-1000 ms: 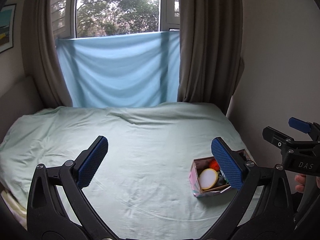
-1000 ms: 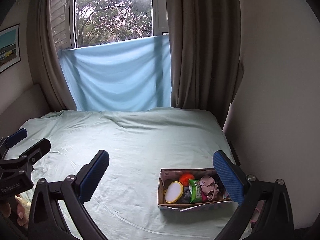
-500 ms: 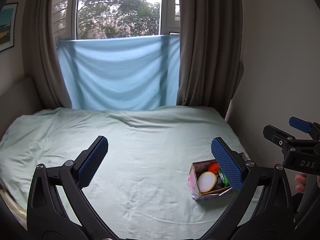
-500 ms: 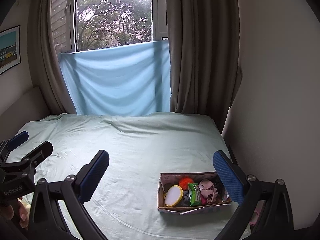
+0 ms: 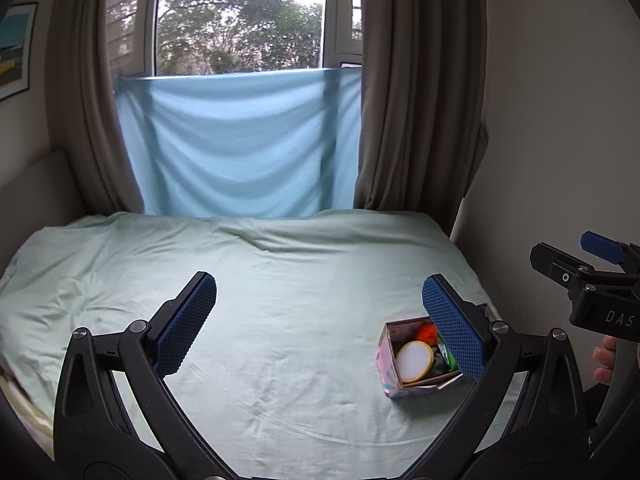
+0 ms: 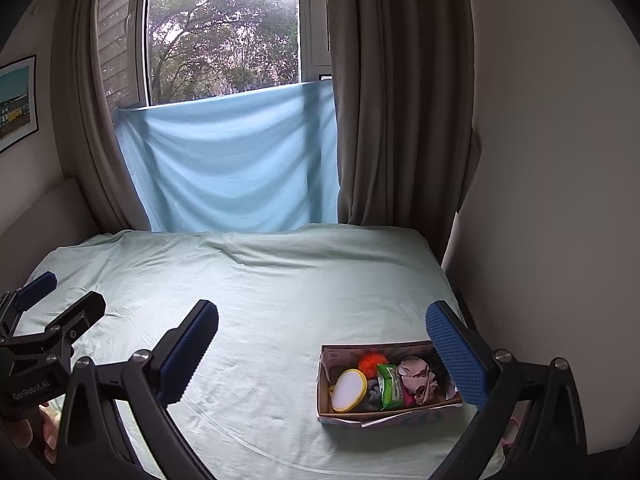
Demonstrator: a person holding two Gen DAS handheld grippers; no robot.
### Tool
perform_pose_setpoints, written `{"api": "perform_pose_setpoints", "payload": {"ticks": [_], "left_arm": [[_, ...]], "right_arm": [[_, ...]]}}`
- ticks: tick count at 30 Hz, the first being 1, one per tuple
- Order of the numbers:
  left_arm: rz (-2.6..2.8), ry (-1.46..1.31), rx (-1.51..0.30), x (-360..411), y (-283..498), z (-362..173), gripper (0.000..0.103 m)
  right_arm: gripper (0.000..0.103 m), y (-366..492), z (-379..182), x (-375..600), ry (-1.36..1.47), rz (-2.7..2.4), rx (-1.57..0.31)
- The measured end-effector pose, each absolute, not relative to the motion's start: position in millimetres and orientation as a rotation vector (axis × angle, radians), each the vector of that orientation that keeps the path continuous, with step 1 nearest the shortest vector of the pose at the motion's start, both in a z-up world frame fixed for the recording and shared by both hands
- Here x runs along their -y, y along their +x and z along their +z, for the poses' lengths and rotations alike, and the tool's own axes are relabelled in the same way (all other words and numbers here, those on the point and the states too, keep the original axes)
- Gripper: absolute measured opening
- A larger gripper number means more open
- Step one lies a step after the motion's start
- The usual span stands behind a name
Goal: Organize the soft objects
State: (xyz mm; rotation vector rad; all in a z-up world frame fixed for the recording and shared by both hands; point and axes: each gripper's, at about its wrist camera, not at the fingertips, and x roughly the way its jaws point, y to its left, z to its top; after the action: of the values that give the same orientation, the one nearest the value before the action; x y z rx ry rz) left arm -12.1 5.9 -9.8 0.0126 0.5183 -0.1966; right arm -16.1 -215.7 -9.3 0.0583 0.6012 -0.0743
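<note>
The box point(image 6: 390, 412) stands on the bed point(image 6: 260, 300), near the bed's right edge and close to the wall. It is a low open cardboard box and it holds several soft things. A round white pad with a yellow rim point(image 6: 349, 390) lies at its left end. Behind it sits an orange fluffy ball point(image 6: 372, 362). A green packet point(image 6: 390, 386) is in the middle, and a crumpled pink cloth point(image 6: 418, 376) lies to the right of it.

The right tool point(image 6: 322, 350) hangs above the bed with its jaws wide apart and nothing between them. The left tool point(image 5: 320, 322) is also wide and holds nothing; in its view its right finger point(image 5: 454, 326) covers part of the box point(image 5: 390, 376). A light blue sheet point(image 6: 232, 160) hangs over the lower window between brown curtains point(image 6: 400, 100).
</note>
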Motion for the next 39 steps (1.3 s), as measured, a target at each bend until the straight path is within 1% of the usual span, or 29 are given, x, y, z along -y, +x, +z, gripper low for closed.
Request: {"api": "perform_pose_setpoints", "payload": {"ticks": [39], "left_arm": [[-0.178,0.009,-0.521,-11,-3,-11,0.103]], "right_arm": [[0.103,-8,-6,215,0.060,-0.076,-0.591]]}}
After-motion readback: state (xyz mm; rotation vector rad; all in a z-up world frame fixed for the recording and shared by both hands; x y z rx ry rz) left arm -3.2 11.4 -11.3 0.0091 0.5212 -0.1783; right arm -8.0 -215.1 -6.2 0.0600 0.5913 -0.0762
